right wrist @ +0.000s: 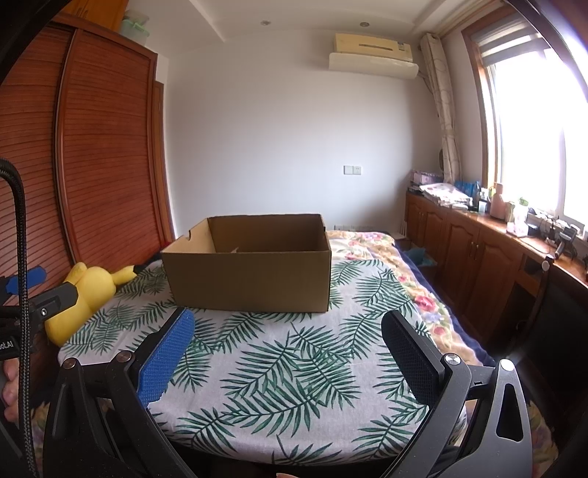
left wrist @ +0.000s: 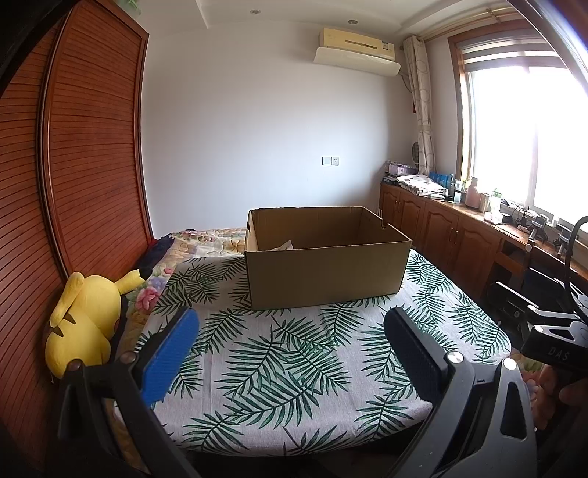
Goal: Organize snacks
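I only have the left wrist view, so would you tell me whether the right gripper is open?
Observer: Yes, the right gripper is open, with nothing between its fingers.
Operator: Thank you. What lies to the right of the cardboard box?
Observer: The floral blanket shows there and runs on toward the far wall. I see no snack packets on it.
Operator: Is anything on top of the wardrobe?
Observer: A pale green lidded container sits up there.
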### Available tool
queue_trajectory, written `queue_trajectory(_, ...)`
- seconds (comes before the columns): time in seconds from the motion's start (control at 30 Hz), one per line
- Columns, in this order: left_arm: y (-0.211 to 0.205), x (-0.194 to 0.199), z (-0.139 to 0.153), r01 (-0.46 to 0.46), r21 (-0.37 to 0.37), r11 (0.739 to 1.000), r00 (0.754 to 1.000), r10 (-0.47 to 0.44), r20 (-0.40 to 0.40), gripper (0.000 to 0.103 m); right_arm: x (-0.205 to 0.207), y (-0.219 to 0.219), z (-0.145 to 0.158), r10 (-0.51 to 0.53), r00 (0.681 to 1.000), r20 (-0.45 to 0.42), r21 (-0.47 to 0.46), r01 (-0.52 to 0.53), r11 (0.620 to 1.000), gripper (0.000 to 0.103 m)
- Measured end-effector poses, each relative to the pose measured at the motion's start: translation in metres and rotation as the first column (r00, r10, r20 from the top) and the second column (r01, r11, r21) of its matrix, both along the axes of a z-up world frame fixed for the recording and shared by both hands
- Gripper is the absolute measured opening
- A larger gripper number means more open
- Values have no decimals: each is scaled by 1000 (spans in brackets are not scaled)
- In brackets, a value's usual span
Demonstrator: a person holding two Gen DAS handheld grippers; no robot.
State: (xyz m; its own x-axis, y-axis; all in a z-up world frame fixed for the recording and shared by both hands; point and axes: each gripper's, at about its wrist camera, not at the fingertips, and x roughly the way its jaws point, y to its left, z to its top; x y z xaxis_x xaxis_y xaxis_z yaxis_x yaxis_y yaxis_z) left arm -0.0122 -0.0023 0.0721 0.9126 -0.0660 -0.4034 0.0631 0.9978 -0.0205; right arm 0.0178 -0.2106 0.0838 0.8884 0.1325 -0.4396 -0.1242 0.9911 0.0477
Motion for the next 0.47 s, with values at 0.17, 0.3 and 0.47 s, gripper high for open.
queue_trajectory(0.17, 0, 0, 1, 1, 1, 1000, 1000, -1, 0, 102, 0, -1, -1, 4, 1000, -3, 1, -4, 1000, 103)
queue_trajectory(0.3, -1, 0, 1, 1, 1, 1000, 1000, -1, 2, 102, 0, -1, -1, 4, 1000, -4, 1, -4, 1000, 103)
queue_trajectory(0.47, -1, 1, 1, 1, 1, 1000, 1000, -1, 1, 102, 0, -2, -2, 3, 1000, -5, 2, -3, 1000, 103)
